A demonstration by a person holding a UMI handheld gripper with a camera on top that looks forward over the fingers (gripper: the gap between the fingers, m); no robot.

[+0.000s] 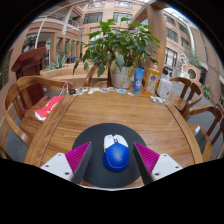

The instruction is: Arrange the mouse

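Mouse: blue-and-white mouse (116, 152) rests on a round dark mouse pad (100, 140), between the two fingers with a gap showing on each side.
Gripper: gripper (113, 160) is spread wide and grasps nothing; its magenta pads (80, 158) flank the mouse at 9 and 3 o'clock, apparently lined up for a pinch.
Table: wooden table (110, 110) carries the pad at its near edge, at 6 o'clock.
Beyond: potted plant (122, 50) at 12 o'clock; blue can (138, 80) just right of it, at the far edge.
Side: red object (48, 108) at 10 o'clock, on a wooden chair (20, 105).
Judgement: grasp not yet made.
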